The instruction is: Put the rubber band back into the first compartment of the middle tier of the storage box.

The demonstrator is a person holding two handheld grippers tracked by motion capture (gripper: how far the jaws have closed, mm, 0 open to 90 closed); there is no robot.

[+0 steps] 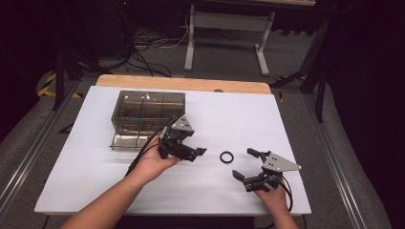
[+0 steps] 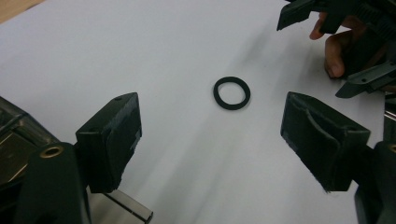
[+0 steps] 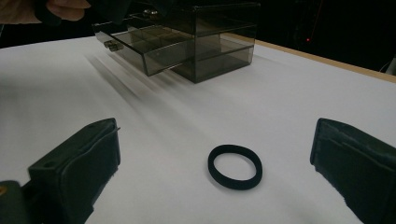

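A black ring lies flat on the white table top between my two grippers. My left gripper is just left of it, held low and pointing right at it, jaws open and empty. In the left gripper view the ring lies on the table a short way beyond the open left gripper. My right gripper sits to the ring's lower right, open, its jaws pointing toward it. In the right gripper view the ring lies on the table between the spread jaws of the right gripper, untouched.
A smoky clear drawer box stands at the back left, right behind the left hand, with one drawer pulled out. The white sheet covers a wooden table; its front edge runs close under both hands.
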